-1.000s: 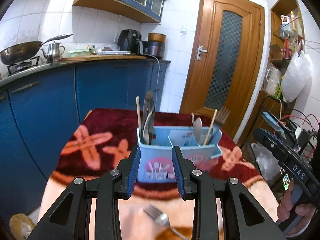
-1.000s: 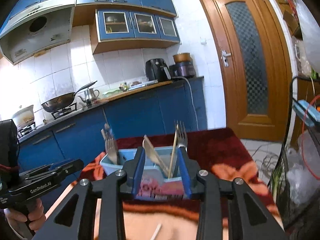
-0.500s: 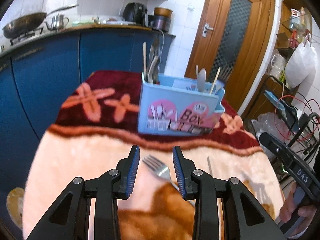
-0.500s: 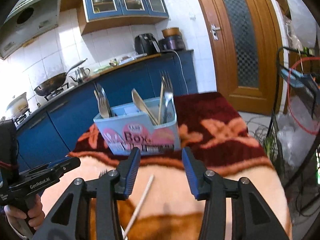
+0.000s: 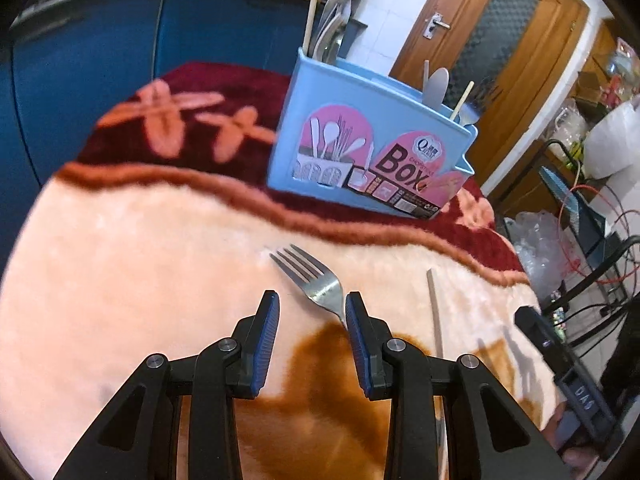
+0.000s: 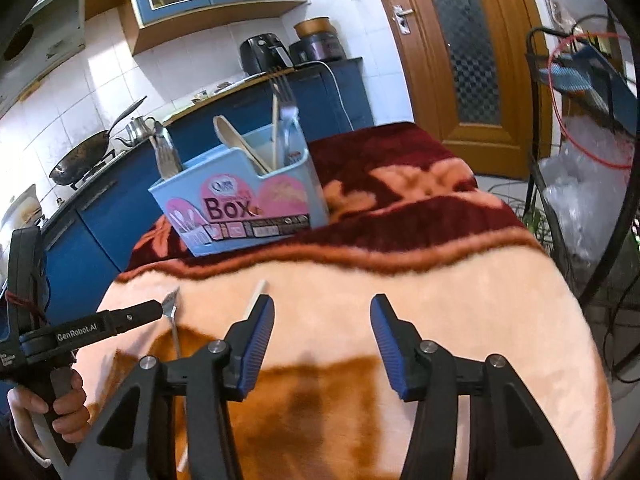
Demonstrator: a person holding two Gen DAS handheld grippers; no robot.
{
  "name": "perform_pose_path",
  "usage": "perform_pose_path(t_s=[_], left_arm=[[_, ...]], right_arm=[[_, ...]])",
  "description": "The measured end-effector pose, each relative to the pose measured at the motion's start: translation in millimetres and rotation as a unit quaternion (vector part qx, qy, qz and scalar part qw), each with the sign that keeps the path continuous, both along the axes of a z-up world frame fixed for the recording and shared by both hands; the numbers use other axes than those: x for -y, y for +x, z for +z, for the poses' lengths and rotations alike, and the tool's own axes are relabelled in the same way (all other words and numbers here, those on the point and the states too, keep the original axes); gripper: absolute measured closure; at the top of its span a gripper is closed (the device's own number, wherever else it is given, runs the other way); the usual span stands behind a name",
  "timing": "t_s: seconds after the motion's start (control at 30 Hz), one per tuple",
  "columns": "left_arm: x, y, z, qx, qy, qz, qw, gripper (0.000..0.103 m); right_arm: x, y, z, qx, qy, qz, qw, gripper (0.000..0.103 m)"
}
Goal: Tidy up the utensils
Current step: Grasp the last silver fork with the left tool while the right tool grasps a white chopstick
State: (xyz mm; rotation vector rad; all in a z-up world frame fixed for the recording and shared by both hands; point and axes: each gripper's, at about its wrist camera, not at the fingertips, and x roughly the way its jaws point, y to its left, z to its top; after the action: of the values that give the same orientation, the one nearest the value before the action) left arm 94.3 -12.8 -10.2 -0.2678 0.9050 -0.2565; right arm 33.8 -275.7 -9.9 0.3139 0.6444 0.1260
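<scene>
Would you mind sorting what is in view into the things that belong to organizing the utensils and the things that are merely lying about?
Part of the job:
- fork lying on the blanket
- wooden chopstick beside it
- blue utensil box, already holding cutlery
- left gripper, open around the fork's neck
- right gripper, open

Just lying about:
- wok
- kettle
- air fryer
- plastic bag

Black angular plastic left tongs (image 5: 312, 310) and right tongs (image 6: 322, 310) are showing ribbed blue pads (image 5: 269, 344), silver pivot screws (image 5: 226, 345); white "GenRobot.AI" lettering; bare-skinned left hand (image 6: 60, 404) gripping handle.
</scene>
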Motion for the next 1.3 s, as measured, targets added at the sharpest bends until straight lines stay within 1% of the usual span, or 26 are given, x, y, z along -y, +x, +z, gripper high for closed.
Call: perform_pose_path(t_s=[0.2, 0.3, 0.37, 0.43, 0.47, 0.53, 0.67, 0.77, 0.9, 0.93, 1.0, 1.1, 1.17, 1.3], left_arm=[[-1.5, 11.9, -7.9, -0.014, -0.048, -0.005, 0.9987, 0.068], [-2.9, 19.3, -11.3, -0.019, -0.062, 0.001, 0.9979, 0.069], [-5.4, 23.5, -13.7, -0.024, -0.071, 0.004, 0.9972, 0.078], [-8.0, 27.5, -16.7, -0.031, -0.097, -0.001, 0.9948, 0.090], [-8.4, 28.9, -18.1, -0.035, -0.111, -0.006, 0.9932, 0.092], [-7.7, 30.3, -19.9, -0.038, -0.121, -0.010, 0.9919, 0.094], [-6.5, 26.2, -14.6, -0.022, -0.117, -0.017, 0.9927, 0.095], [-6.8, 17.5, -0.4, 0.009, -0.116, -0.024, 0.9930, 0.096], [-12.4, 4.4, 26.7, 0.057, -0.090, -0.017, 0.9942, 0.099], [-14.2, 3.6, 30.8, 0.063, -0.085, -0.012, 0.9944, 0.099], [-17.9, -1.5, 40.9, 0.078, -0.066, -0.005, 0.9948, 0.099], [-24.8, -9.1, 50.3, 0.097, -0.055, -0.002, 0.9938, 0.100], [-30.1, -12.9, 54.4, 0.104, -0.053, 0.003, 0.9931, 0.100], [-39.7, -19.4, 59.8, 0.121, -0.046, 0.014, 0.9914, 0.100]], right_arm=[[5.7, 2.9, -9.2, -0.012, 0.006, -0.006, 1.000, 0.049], [5.7, 3.6, -12.2, -0.015, 0.007, -0.004, 1.000, 0.049], [5.4, 4.1, -13.8, -0.018, 0.008, -0.003, 1.000, 0.049], [5.0, 4.6, -15.6, -0.020, 0.009, -0.002, 1.000, 0.048], [4.7, 5.2, -17.0, -0.022, 0.009, -0.001, 1.000, 0.048], [3.7, 7.0, -18.9, -0.027, 0.009, -0.002, 1.000, 0.048], [2.9, 7.0, -19.3, -0.028, 0.008, -0.002, 1.000, 0.048], [1.1, 6.2, -17.9, -0.030, 0.007, 0.002, 1.000, 0.048], [-5.4, 5.7, -12.5, -0.030, 0.005, 0.011, 0.999, 0.048], [-7.4, 5.7, -11.0, -0.031, 0.005, 0.015, 0.999, 0.048], [-12.3, 7.5, -7.5, -0.037, 0.005, 0.024, 0.999, 0.048], [-18.8, 11.2, -3.2, -0.044, 0.013, 0.043, 0.998, 0.048], [-26.9, 16.8, -1.3, -0.058, 0.018, 0.067, 0.996, 0.048], [-45.0, 24.4, -1.1, -0.077, -0.013, 0.092, 0.993, 0.048]])
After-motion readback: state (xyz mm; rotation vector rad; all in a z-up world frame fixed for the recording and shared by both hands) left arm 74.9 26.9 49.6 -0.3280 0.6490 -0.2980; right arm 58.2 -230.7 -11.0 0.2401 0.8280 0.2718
